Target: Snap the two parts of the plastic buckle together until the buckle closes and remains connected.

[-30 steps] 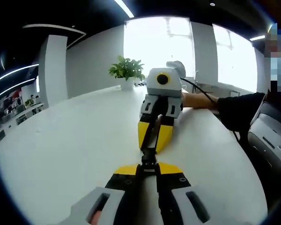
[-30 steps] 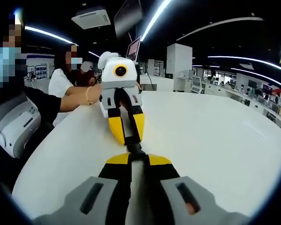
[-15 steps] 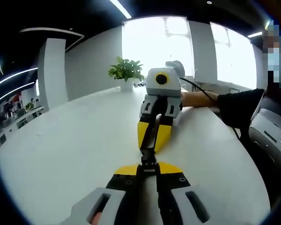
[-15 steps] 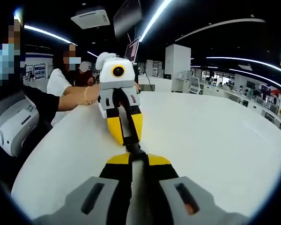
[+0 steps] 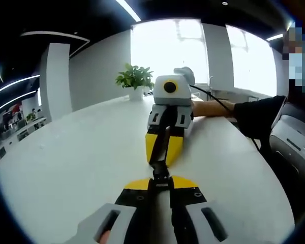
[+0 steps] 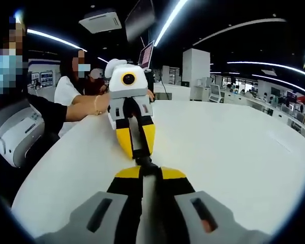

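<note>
A potted plant [image 5: 136,79] stands at 12 o'clock on the white table [image 5: 71,152]. My left gripper [image 5: 160,184] and right gripper [image 6: 144,173] face tip to tip, each clamped on the small black buckle [image 5: 160,170] between them.

The left gripper [image 5: 161,181] rose from the bottom centre of the left gripper view, jaws closed. The right gripper [image 6: 146,170] did likewise in its view. Each faced the other, tips nearly meeting.

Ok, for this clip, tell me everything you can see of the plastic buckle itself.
The buckle is small, black and looks like plastic, with a grey strap running back between the right gripper's jaws. It is held above the white table, clamped between the tips of the left gripper and the right gripper facing it. Whether its halves are latched is too small to tell.
</note>
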The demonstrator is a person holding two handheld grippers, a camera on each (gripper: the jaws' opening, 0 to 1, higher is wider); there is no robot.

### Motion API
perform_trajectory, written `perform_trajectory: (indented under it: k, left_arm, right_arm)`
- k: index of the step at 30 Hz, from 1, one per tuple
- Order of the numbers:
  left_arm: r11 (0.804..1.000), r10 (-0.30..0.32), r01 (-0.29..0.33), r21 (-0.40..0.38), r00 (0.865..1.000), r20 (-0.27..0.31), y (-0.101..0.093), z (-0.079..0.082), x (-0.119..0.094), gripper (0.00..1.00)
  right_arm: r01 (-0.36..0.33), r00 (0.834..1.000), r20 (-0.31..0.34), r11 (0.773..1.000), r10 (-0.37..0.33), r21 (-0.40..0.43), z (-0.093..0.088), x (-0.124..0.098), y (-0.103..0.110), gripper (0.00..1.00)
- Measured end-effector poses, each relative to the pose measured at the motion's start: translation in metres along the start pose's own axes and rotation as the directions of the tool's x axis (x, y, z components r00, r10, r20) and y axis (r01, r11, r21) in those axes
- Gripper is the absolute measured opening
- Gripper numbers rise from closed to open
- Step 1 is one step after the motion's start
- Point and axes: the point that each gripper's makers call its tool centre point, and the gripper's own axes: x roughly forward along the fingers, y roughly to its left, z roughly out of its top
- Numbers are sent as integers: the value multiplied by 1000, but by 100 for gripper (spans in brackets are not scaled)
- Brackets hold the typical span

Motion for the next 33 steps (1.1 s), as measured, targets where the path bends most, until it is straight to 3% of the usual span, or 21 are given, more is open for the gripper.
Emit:
perform_trajectory:
  k: [33]
  left_arm:
    - [999,31,-31,36,999,-15,1,0,0,11]
  right_arm:
    - [93,996,5,996,-94,10,2,4,2,10]
